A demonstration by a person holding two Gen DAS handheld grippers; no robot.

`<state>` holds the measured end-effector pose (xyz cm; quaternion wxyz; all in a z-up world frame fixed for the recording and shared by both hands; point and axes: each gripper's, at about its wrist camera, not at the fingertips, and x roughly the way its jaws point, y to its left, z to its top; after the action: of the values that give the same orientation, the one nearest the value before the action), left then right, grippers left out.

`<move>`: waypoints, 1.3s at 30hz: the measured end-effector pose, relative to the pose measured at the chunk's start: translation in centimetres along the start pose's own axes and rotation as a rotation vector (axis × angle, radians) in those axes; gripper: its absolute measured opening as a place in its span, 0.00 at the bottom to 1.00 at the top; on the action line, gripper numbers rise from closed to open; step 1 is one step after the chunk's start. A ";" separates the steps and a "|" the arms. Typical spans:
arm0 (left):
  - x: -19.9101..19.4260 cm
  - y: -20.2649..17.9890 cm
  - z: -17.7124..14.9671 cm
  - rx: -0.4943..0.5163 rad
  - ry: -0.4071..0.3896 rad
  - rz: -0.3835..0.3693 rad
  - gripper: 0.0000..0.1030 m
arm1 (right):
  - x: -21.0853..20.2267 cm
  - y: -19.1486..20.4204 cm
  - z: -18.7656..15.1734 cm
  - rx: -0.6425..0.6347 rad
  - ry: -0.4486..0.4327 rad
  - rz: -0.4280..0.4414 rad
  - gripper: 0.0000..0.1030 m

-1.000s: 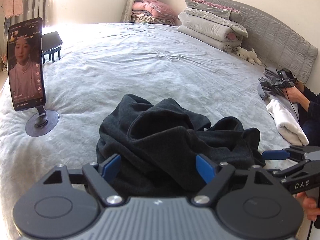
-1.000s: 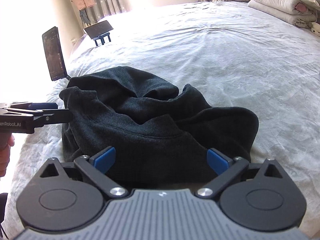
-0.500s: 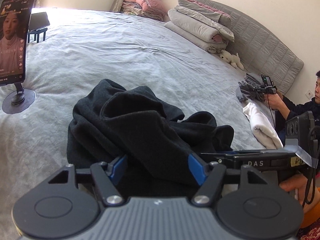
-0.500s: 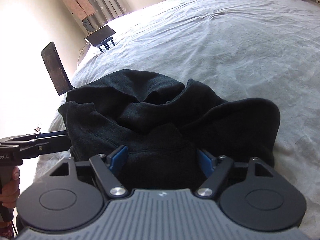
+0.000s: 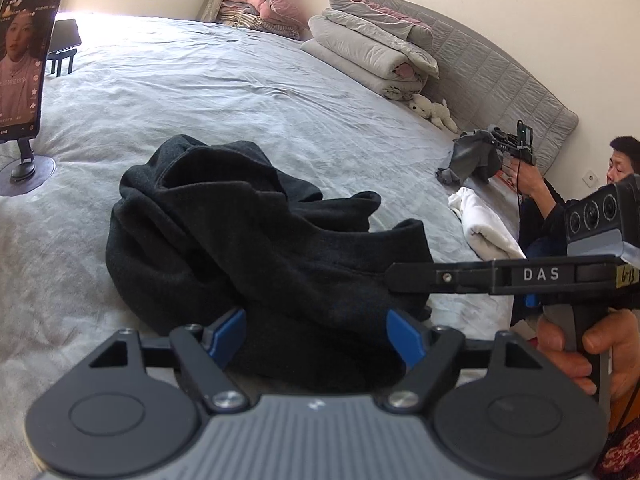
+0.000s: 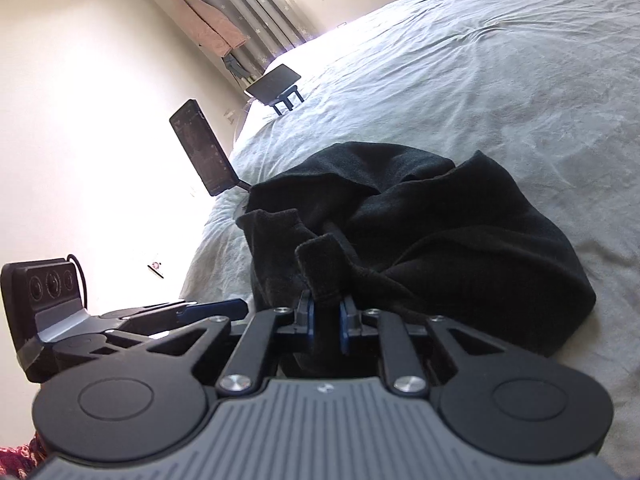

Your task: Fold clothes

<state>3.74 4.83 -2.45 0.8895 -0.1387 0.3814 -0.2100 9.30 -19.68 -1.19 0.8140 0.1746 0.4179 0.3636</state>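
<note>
A: How far along had the folding been taken?

B: Hardly begun, it was judged. On the wide grey-sheeted bed (image 5: 248, 92), the crumpled black fleece garment (image 5: 256, 248) was seen heaped near the close edge, with no flat panel, no straight crease and no sleeve laid out. Everything was left to be done: spreading, smoothing, folding.

A: Was anything finished elsewhere?

B: A rolled white cloth (image 5: 488, 228) was seen at the right edge of the bed, well apart from the black heap; whether it had been folded as part of this task could not be told.

A: And the right gripper (image 6: 327, 316)?

B: Its blue pads were seen nearly together and closing on a raised tab of the black fleece at the near edge of the heap, with the fabric pinched between them.

A: The left gripper (image 5: 316, 334)?

B: Its jaws were opening, standing wide. The near fold of the garment lay between the blue pads, yet no pressing on it was visible, so nothing was held there.
</note>
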 end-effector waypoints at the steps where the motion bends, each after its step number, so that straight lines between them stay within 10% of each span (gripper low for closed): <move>1: -0.2 -0.4 -0.2 0.013 -0.001 -0.009 0.77 | -0.2 0.5 0.1 0.003 -0.002 0.026 0.16; 14: -2.2 -2.1 -2.1 -0.041 -0.208 0.010 0.78 | 1.0 7.1 1.2 -0.033 0.040 0.170 0.16; 16: -2.0 -2.0 -2.2 -0.053 -0.256 0.036 0.64 | 1.3 7.4 1.4 -0.042 0.043 0.160 0.16; 18: -1.2 -1.6 -2.3 -0.063 -0.248 0.071 0.30 | 1.6 7.2 1.5 -0.038 0.053 0.143 0.17; 21: -0.4 -0.8 -2.4 -0.094 -0.216 0.111 0.15 | 2.0 6.6 1.5 -0.032 0.068 0.126 0.20; 26: -1.0 0.1 -3.3 -0.103 -0.194 0.138 0.13 | 1.5 5.6 2.1 -0.030 0.024 0.117 0.57; 39: -3.4 2.3 -5.8 -0.191 -0.152 0.111 0.12 | 8.1 4.9 4.4 -0.273 0.015 -0.133 0.57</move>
<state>-2.05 7.96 -5.14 0.9088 -0.2171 0.3381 -0.1122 13.73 -10.32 -0.18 0.8494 0.0314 0.3814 0.3635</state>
